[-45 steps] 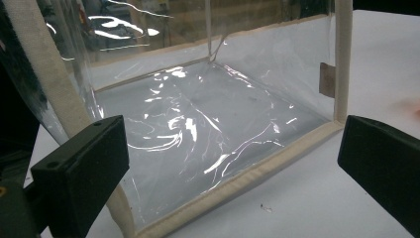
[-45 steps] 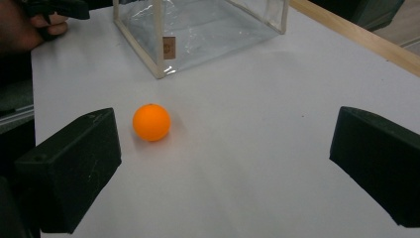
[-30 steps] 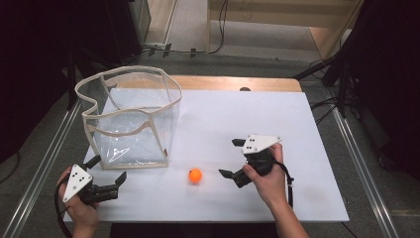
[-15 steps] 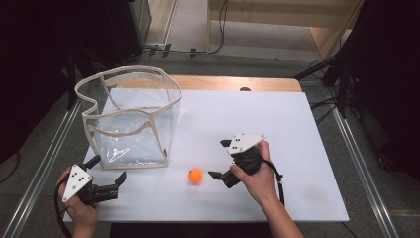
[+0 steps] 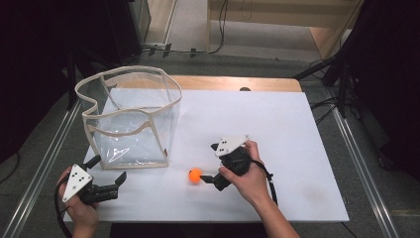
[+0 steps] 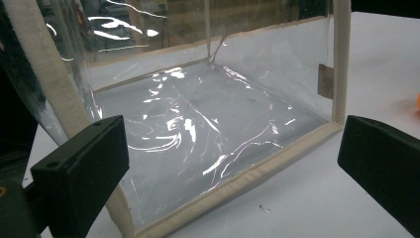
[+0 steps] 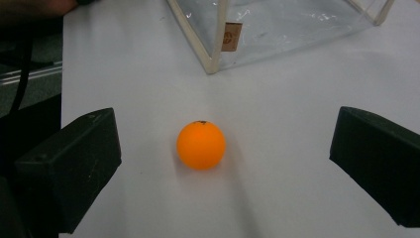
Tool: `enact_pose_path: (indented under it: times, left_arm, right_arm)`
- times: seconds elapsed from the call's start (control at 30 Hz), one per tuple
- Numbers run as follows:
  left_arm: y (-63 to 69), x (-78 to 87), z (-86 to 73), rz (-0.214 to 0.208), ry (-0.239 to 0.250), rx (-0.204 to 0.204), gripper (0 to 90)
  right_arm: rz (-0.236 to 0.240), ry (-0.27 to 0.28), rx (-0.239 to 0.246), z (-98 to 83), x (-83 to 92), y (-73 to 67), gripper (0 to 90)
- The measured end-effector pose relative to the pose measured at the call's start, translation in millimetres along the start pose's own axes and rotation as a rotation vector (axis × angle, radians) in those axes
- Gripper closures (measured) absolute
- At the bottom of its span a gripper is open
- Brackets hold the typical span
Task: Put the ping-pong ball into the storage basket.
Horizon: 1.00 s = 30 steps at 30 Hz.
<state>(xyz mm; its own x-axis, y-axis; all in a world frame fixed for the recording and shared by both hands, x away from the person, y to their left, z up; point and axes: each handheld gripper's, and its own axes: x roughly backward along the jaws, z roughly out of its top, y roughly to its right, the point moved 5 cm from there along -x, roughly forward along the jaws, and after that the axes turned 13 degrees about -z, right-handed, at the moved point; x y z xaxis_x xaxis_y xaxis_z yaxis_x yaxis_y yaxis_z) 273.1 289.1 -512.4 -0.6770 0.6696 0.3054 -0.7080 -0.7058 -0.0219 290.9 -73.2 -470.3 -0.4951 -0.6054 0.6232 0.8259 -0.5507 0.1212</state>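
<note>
Just ahead of the right hand-held gripper (image 7: 225,163) sits the orange ball (image 7: 201,145).

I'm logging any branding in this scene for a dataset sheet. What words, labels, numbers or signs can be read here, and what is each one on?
No text can be read.
Small tan tag on the clear bag's corner seam: a round dark mark, too blurred to read.
Orange ball between the right claw's open jaws: a tiny dark speck on top, too small to read.
Grey plates on both claws: dots only, no words.
</note>
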Motion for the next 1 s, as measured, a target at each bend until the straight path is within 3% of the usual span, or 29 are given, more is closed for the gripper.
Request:
enact_pose_path:
  times: [0.6, 1.0]
  left_arm:
    - [0.1, -0.1, 0.0, -0.002, -0.001, -0.001, 0.0]
    - [0.2, 0.0, 0.1, -0.003, 0.000, -0.001, 0.0]
  right_arm:
    - [0.040, -0.057, 0.031, 2.0, -20.0, -12.4, 0.0]
    - [0.054, -0.113, 0.085, 2.3, -35.8, -21.0, 0.0]
